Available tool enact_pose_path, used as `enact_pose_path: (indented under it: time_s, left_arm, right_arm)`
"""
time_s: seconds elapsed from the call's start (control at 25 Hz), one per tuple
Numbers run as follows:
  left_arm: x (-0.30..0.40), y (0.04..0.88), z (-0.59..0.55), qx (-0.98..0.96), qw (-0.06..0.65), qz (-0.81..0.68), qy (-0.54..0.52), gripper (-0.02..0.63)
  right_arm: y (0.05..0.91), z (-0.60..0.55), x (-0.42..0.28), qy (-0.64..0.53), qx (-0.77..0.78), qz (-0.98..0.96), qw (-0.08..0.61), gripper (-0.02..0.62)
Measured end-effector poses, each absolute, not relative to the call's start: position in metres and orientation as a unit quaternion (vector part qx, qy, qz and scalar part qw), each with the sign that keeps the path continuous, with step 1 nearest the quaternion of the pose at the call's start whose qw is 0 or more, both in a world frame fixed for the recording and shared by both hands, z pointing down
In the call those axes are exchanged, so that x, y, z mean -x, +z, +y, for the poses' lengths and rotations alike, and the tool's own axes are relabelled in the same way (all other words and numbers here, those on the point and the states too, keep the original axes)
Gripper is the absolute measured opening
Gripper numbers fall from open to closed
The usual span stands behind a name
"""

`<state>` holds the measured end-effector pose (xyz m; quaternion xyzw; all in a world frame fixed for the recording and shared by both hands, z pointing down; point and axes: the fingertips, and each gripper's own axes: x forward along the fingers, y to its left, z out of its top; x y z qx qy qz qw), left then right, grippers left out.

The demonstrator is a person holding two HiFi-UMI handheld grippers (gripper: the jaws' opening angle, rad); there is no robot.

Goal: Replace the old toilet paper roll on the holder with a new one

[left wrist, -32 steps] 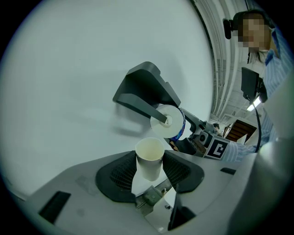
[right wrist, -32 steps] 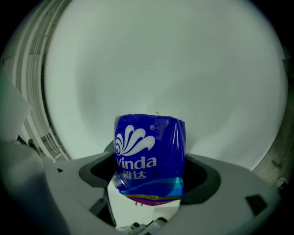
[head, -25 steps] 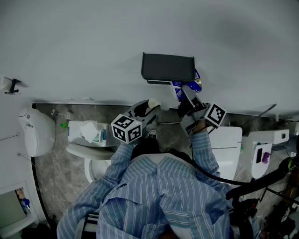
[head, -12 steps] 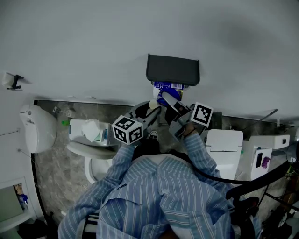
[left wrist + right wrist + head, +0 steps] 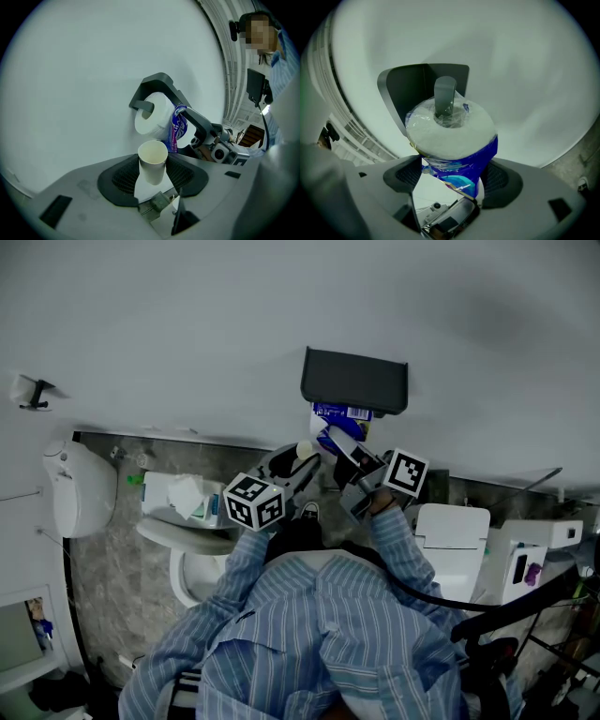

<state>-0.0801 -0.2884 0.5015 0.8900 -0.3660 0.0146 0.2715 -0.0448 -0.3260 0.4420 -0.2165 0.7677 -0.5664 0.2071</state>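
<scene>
Wrapped roll [image 5: 450, 136] on holder peg [image 5: 445, 93]

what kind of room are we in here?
Most likely a bathroom: a white toilet on the grey stone floor, a second toilet at right, and a wall-mounted paper holder with a wrapped roll at its arm.

Blue-wrapped roll [image 5: 338, 416] just under grey holder [image 5: 354, 381], between right gripper [image 5: 341, 441] jaws just closing; cardboard tube [image 5: 305, 449] in left gripper [image 5: 298, 457].
</scene>
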Motion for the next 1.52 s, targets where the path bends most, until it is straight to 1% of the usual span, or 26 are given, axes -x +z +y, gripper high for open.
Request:
enact_pose_path:
  time_s: [0.16, 0.76, 0.88, 0.96, 1.04, 1.08, 1.12, 1.16, 1.24, 1.32, 1.4, 1.52]
  left_arm:
    - [0.081, 0.501, -0.284, -0.889, 0.271, -0.369, 0.015, 0.178]
    - [0.073, 0.501, -0.25, -0.883, 0.27, -0.384, 0.018, 0.177]
    - [0.069, 0.499, -0.238, -0.881, 0.268, -0.388, 0.019, 0.178]
    - [0.066, 0.498, -0.229, -0.881, 0.267, -0.39, 0.019, 0.178]
    - [0.061, 0.497, -0.219, -0.881, 0.265, -0.39, 0.02, 0.178]
    - [0.058, 0.496, -0.214, -0.882, 0.265, -0.39, 0.02, 0.178]
    - [0.054, 0.496, -0.208, -0.882, 0.265, -0.39, 0.021, 0.178]
    - [0.051, 0.495, -0.202, -0.882, 0.265, -0.39, 0.021, 0.178]
    - [0.044, 0.496, -0.19, -0.881, 0.267, -0.391, 0.02, 0.176]
    - [0.039, 0.497, -0.176, -0.879, 0.269, -0.394, 0.02, 0.178]
    - [0.033, 0.5, -0.161, -0.875, 0.273, -0.399, 0.017, 0.178]
    - [0.026, 0.505, -0.136, -0.868, 0.28, -0.409, 0.012, 0.178]
  right_arm:
    - [0.442, -0.319, 0.04, -0.563, 0.215, 0.774, 0.193, 0.374]
    - [0.443, -0.283, 0.015, -0.555, 0.217, 0.78, 0.189, 0.374]
    - [0.443, -0.269, 0.011, -0.546, 0.222, 0.79, 0.168, 0.373]
    - [0.451, -0.259, 0.007, -0.538, 0.241, 0.797, 0.133, 0.366]
    - [0.457, -0.248, 0.002, -0.523, 0.261, 0.805, 0.098, 0.345]
    - [0.458, -0.242, -0.001, -0.513, 0.271, 0.81, 0.086, 0.321]
    - [0.458, -0.237, -0.005, -0.504, 0.279, 0.814, 0.077, 0.27]
    - [0.458, -0.232, -0.01, -0.496, 0.287, 0.817, 0.071, 0.205]
    - [0.459, -0.221, -0.017, -0.488, 0.294, 0.82, 0.061, 0.136]
    - [0.462, -0.209, -0.025, -0.485, 0.298, 0.821, 0.049, 0.087]
    - [0.469, -0.195, -0.032, -0.485, 0.301, 0.82, 0.036, 0.052]
    - [0.482, -0.171, -0.042, -0.493, 0.3, 0.816, 0.017, 0.034]
